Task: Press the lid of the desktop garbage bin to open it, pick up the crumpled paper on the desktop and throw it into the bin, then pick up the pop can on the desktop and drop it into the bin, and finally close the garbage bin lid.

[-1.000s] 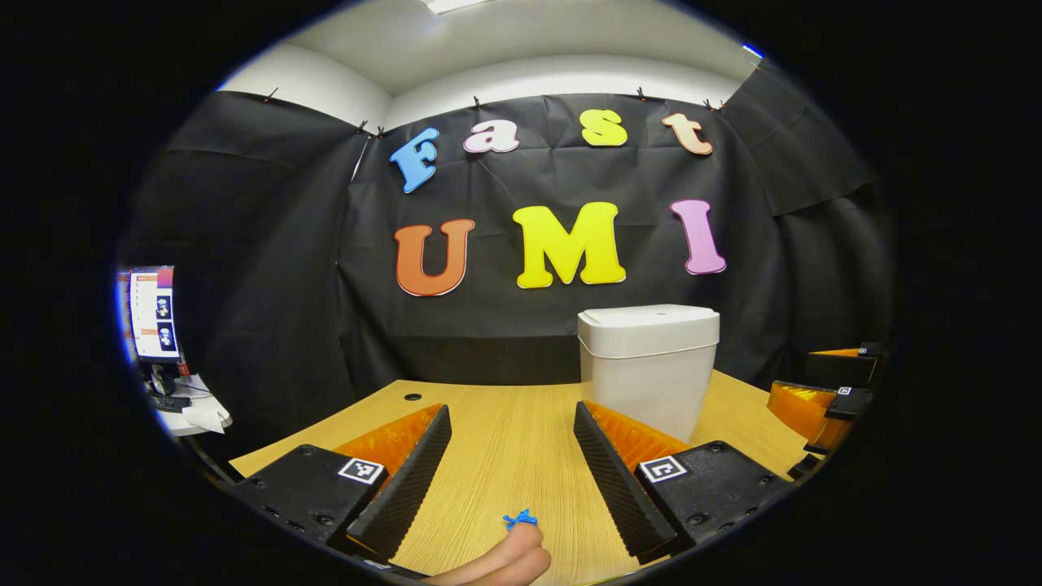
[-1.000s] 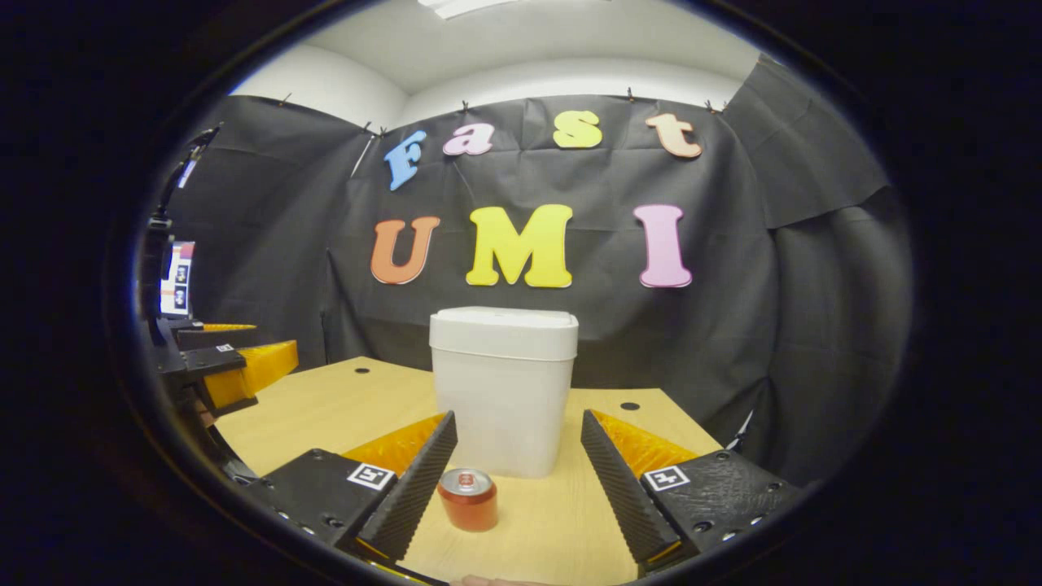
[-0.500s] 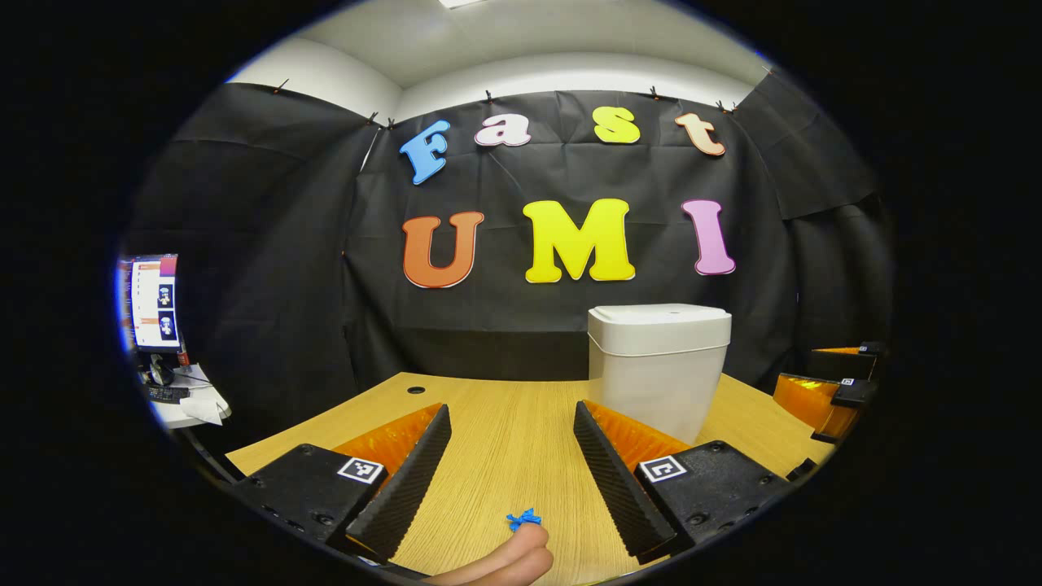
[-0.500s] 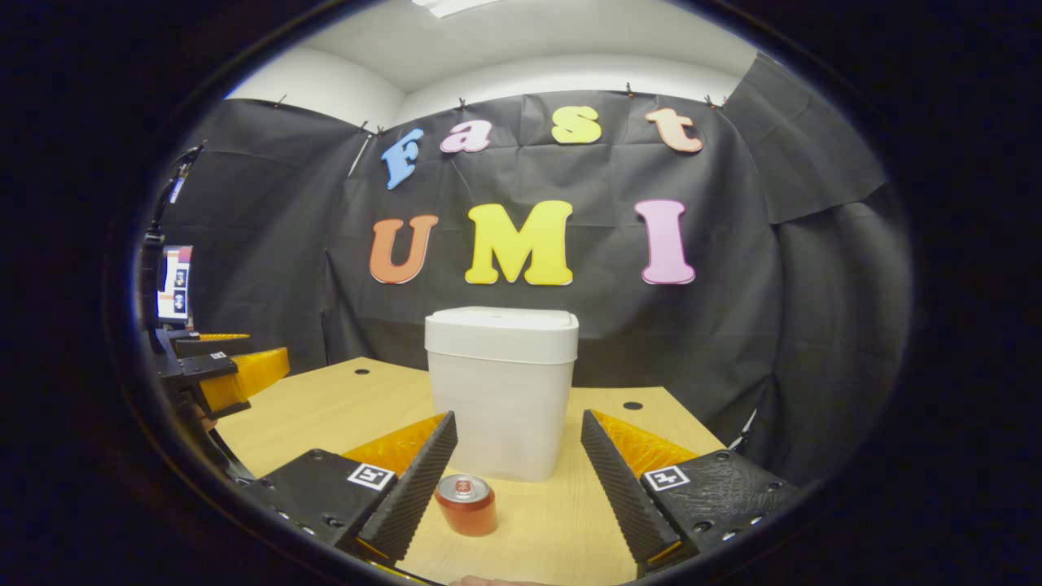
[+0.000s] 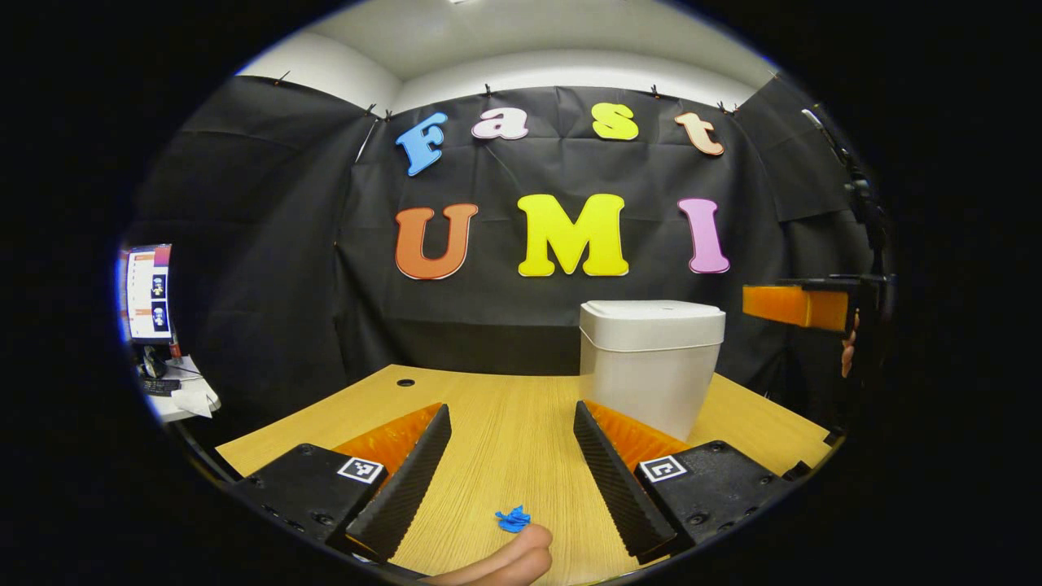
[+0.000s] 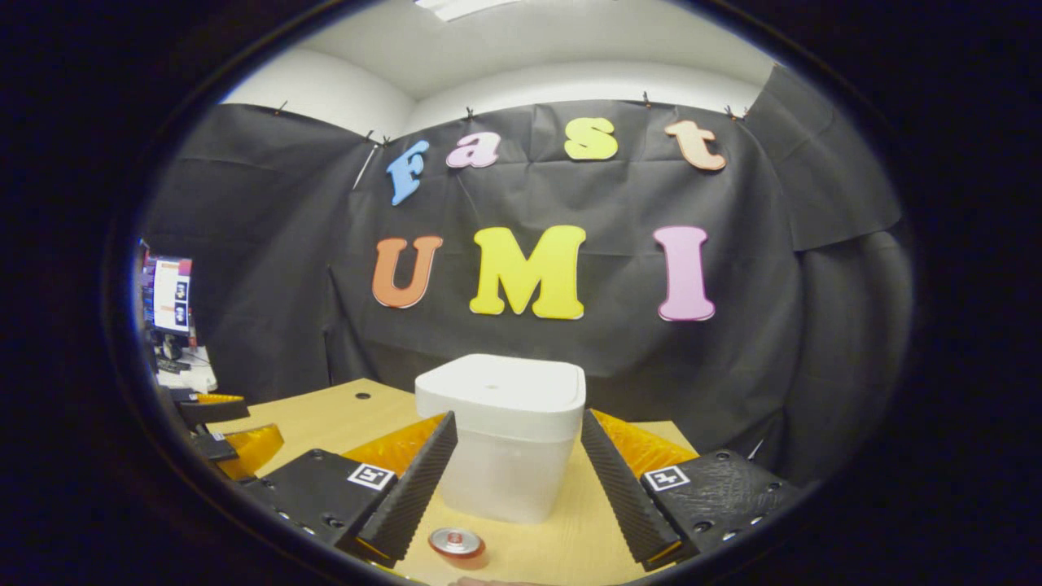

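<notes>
In the left gripper view, the left hand-held gripper (image 5: 510,456) stands with its jaws wide, holding nothing, low over the wooden surface (image 5: 505,415). A small blue scrap (image 5: 513,518) lies on the surface between the fingers, close to the camera, with a person's fingertips (image 5: 509,560) just behind it. The white garbage bin (image 5: 651,362) stands ahead and to the right, beyond the right finger, its lid (image 5: 651,313) closed. Farther right, the right hand-held gripper (image 5: 794,305) hangs level with the lid (whether it is wide or narrow cannot be told here).

In the right gripper view, the right hand-held gripper (image 6: 518,464) is spread wide and empty, above the surface (image 6: 326,411). The garbage bin (image 6: 505,435) sits straight ahead between the fingers, lid (image 6: 502,382) shut. The pop can (image 6: 456,543) stands upright below, near the left finger. The left hand-held gripper (image 6: 232,431) shows far left.
</notes>
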